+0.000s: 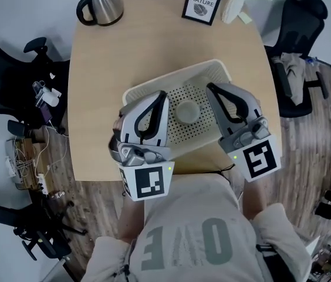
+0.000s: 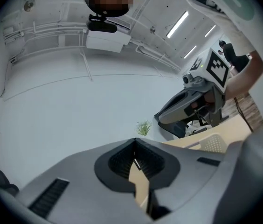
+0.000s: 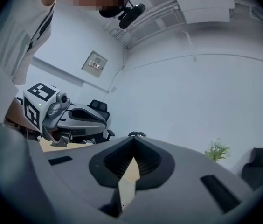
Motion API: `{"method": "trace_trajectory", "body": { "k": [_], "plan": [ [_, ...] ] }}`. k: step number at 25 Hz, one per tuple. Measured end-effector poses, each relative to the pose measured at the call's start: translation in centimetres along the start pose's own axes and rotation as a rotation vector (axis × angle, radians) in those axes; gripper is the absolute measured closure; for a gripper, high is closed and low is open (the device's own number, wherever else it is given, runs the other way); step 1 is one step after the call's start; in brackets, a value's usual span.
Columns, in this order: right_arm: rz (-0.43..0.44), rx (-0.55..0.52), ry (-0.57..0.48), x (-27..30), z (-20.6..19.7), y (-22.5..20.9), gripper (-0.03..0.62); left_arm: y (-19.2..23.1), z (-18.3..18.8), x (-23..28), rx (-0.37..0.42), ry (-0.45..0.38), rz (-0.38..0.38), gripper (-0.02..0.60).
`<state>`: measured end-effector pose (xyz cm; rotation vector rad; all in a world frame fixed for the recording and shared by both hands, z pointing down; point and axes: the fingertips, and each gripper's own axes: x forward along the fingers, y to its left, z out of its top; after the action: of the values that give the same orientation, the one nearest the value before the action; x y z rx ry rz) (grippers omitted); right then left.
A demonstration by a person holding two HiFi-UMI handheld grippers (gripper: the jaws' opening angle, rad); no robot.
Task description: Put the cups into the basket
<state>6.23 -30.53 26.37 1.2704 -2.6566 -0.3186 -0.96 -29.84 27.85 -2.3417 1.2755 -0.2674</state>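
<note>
A white perforated basket (image 1: 154,86) stands on the wooden table (image 1: 101,98) in front of me, and one grey-green cup (image 1: 187,111) rests on its floor. My left gripper (image 1: 163,94) hovers over the basket's left part, jaws together with nothing in them. My right gripper (image 1: 210,87) is over the basket's right part, also shut and empty. The cup lies between the two, apart from both. In the left gripper view the jaw tips (image 2: 134,146) meet, and a corner of the basket (image 2: 213,143) shows. The right gripper view shows its tips (image 3: 133,146) closed too.
At the table's far edge stand a steel kettle (image 1: 102,4), a framed print (image 1: 201,3) and a potted plant (image 1: 237,2). Black office chairs (image 1: 297,34) flank the table, and cables and a power strip (image 1: 33,169) lie on the floor at left.
</note>
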Motion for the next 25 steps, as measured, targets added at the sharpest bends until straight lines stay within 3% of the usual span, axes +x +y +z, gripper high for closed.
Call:
{"method": "trace_trajectory", "body": {
  "k": [7, 25],
  "plan": [
    [-0.121, 0.069, -0.104, -3.5, 0.8, -1.2, 0.595, 0.1, 3.4, -0.2, 0.077, -0.004, -0.008, 0.574],
    [-0.164, 0.045, -0.117, -4.0, 0.8, -1.6, 0.595, -0.8, 5.0, -0.5, 0.080, -0.016, 0.006, 0.574]
  ]
}}
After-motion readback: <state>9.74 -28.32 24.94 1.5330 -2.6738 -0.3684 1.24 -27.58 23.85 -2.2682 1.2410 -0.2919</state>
